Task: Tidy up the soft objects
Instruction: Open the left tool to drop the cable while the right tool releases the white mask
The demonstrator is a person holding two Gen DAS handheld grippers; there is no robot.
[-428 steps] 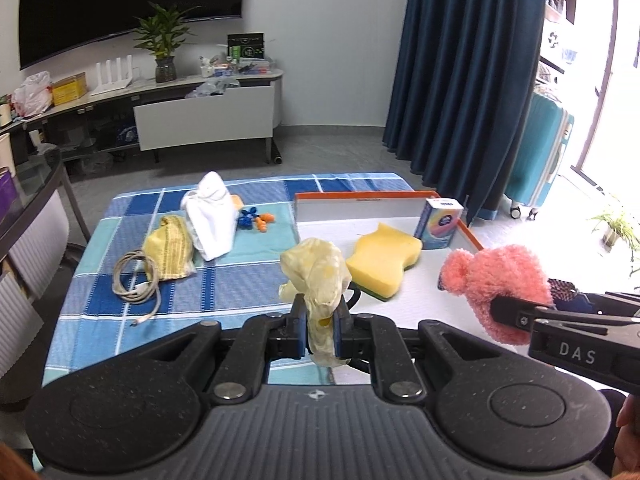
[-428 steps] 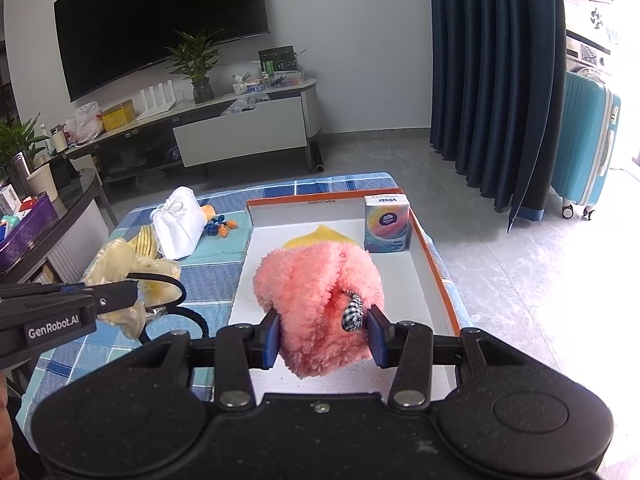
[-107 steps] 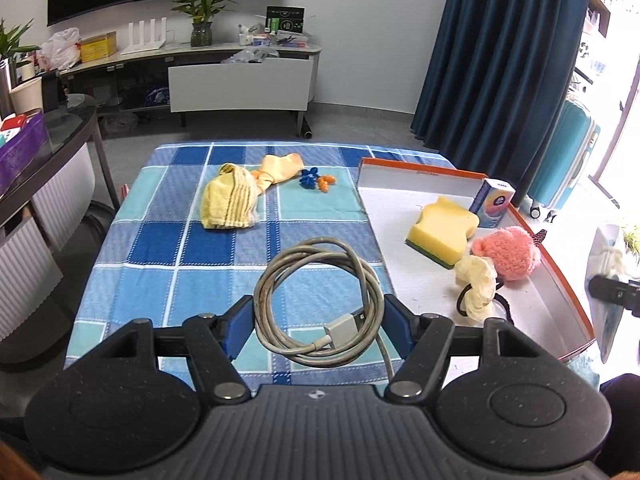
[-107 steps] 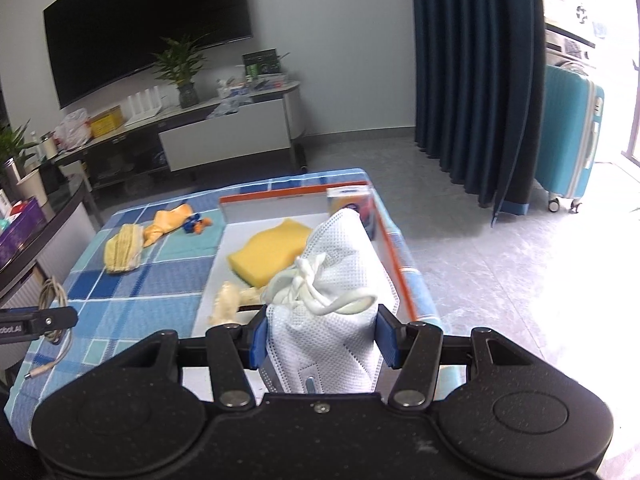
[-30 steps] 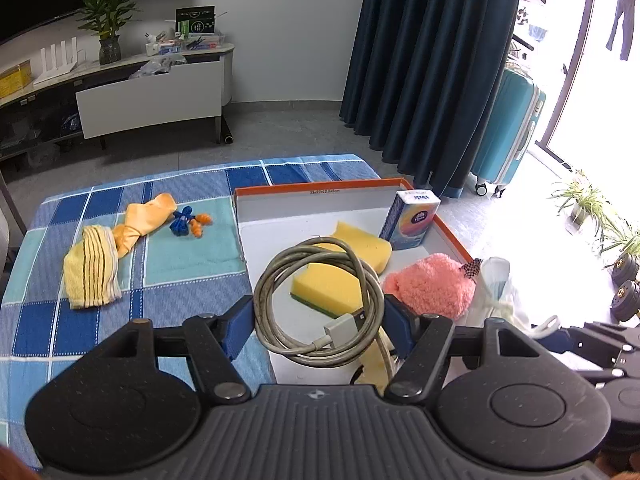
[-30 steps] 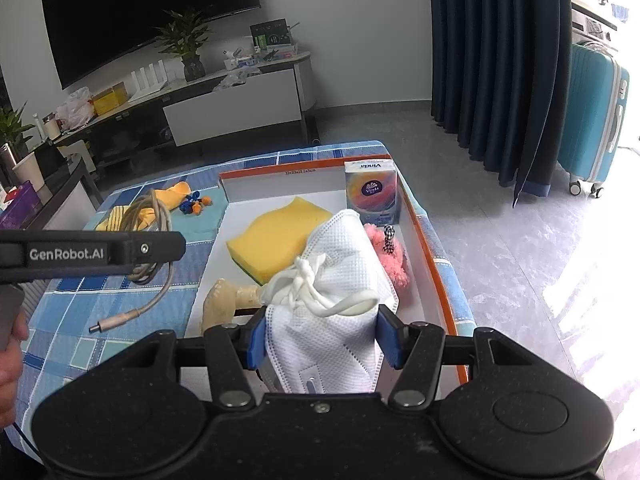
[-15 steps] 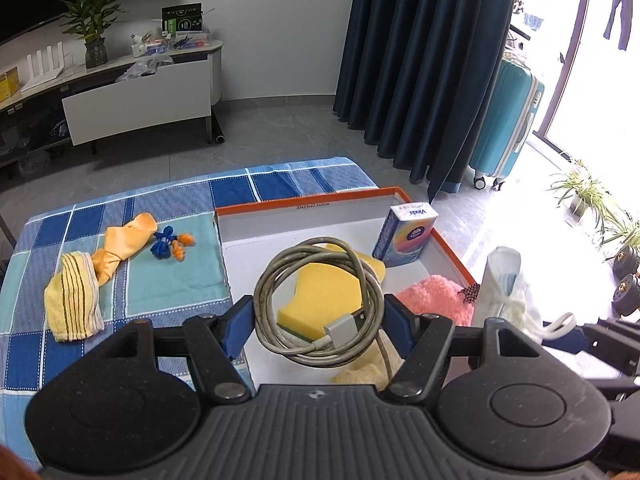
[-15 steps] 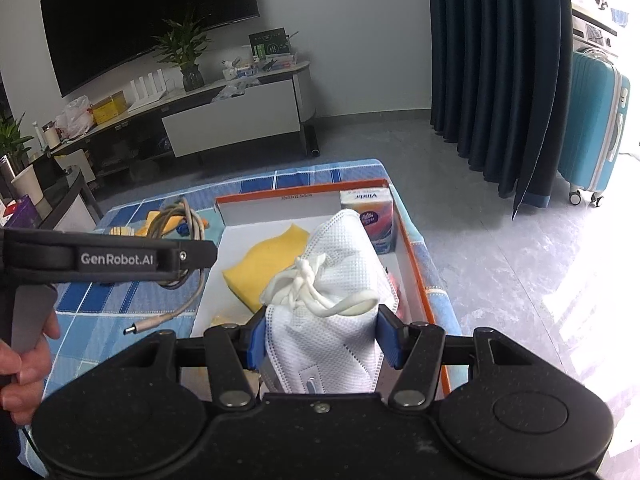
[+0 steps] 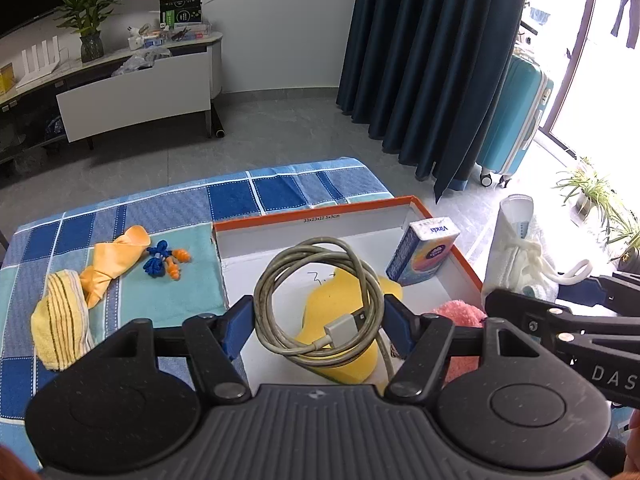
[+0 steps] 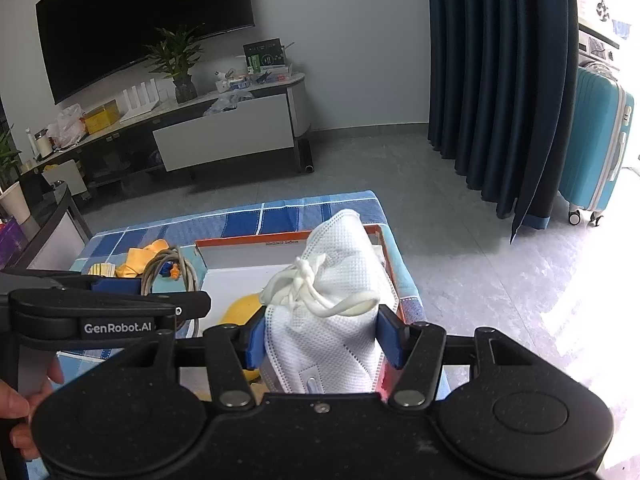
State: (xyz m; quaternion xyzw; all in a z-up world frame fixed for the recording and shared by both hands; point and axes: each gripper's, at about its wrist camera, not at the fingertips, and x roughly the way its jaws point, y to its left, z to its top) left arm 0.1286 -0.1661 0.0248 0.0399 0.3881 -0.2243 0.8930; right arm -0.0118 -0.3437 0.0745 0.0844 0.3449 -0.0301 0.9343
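Note:
My left gripper (image 9: pixel 318 328) is shut on a coiled grey cable (image 9: pixel 316 246), its blue pads pressing the coil's two sides, and holds it above the white, orange-rimmed box (image 9: pixel 320 210). Inside the box lie a yellow sponge (image 9: pixel 332 300), a tissue pack (image 9: pixel 424 254) and a pink plush (image 9: pixel 456 312). A white face mask (image 10: pixel 340 280) with knotted straps sits clamped in my right gripper (image 10: pixel 320 336), over the box's near right part. The left wrist view shows the mask (image 9: pixel 516 248) at the box's right edge. The cable (image 10: pixel 172 268) appears left of the mask in the right wrist view.
On the blue checked tablecloth (image 9: pixel 280 188), left of the box, lie a yellow striped cloth (image 9: pixel 60 320), an orange cloth (image 9: pixel 116 256) and blue-and-orange corded earplugs (image 9: pixel 164 260). Beyond the table are a dark curtain (image 9: pixel 432 60) and a teal suitcase (image 9: pixel 516 120).
Both grippers have carried their loads farther along over the box. The cable now hangs over the sponge. The mask has come closer to the box's far end.

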